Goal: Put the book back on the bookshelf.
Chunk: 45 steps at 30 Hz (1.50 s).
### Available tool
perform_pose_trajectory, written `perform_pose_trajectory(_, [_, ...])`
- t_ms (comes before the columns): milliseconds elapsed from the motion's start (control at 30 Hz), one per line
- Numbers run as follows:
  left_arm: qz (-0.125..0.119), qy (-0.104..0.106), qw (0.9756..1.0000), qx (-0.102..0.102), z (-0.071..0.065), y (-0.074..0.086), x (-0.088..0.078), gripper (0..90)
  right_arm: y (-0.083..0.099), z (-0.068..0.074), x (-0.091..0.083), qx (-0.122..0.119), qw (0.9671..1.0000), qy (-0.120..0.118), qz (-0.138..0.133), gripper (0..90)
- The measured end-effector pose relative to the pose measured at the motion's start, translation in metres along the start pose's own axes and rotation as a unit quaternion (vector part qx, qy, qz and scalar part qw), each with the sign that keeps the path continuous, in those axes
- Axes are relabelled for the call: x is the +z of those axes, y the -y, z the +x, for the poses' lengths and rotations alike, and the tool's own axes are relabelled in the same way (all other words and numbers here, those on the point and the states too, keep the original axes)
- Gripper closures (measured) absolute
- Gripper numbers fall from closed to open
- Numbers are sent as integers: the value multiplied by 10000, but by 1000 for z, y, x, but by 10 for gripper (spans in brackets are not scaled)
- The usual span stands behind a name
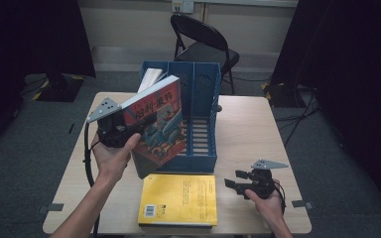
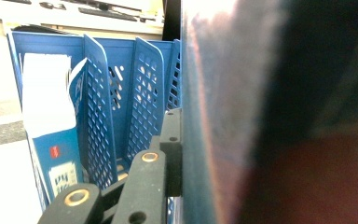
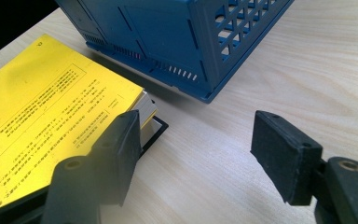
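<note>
High view: the left gripper (image 1: 138, 122) is clamped on a red-and-blue illustrated book (image 1: 158, 124), held tilted above the table's left half, against the front of the blue file rack (image 1: 202, 119). A yellow book (image 1: 178, 198) lies flat on the pale wooden table (image 1: 248, 129) just in front of the rack. The right gripper (image 1: 233, 179) rests beside it, jaws apart and empty. Grey carpet and a black folding chair (image 1: 203, 42) lie beyond.

Left gripper view: the book's cover (image 2: 261, 116) presses against the jaw; the rack's perforated dividers (image 2: 144, 98) stand upright, and a blue-and-white book (image 2: 51, 126) sits in the leftmost compartment.

Right gripper view: open pads (image 3: 284, 154) hover over bare wood, the yellow book (image 3: 46, 116) touching the left one, the rack's corner (image 3: 191, 42) behind.
</note>
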State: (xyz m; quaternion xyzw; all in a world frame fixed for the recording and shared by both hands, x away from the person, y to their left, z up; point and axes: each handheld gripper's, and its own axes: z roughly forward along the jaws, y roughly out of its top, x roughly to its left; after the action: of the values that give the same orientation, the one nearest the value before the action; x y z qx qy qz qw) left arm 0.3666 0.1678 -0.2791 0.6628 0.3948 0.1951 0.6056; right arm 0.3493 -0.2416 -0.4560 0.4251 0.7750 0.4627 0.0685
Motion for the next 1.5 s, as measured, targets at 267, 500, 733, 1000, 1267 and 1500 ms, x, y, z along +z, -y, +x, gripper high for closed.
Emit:
perform_pose_trajectory(267, [-31, -238, 9997, -43, -1, -7, 21, 745, 0, 0, -1, 14, 10000, -19, -6, 329])
perform_pose_trajectory(500, [24, -421, 9989, -199, 2, -10, 33, 744, 1, -1, -1, 22, 10000, -25, -10, 330])
perform_pose_trajectory(733, [91, -714, 9974, -99, 0, -9, 45, 745, 0, -2, -2, 32, 10000, -34, -6, 331])
perform_pose_trajectory(1000, [146, -883, 9958, -202, 6, -11, 64, 745, 1, -2, -2, 24, 10000, -38, 2, 336])
perform_pose_trajectory(1267, [184, -1176, 9928, -108, 6, -16, 88, 745, 1, -1, -2, -30, 10000, -66, 31, 345])
perform_pose_trajectory(1500, [115, -1301, 9914, 15, -2, -14, 105, 745, 1, -2, -4, -46, 10000, -29, -10, 344])
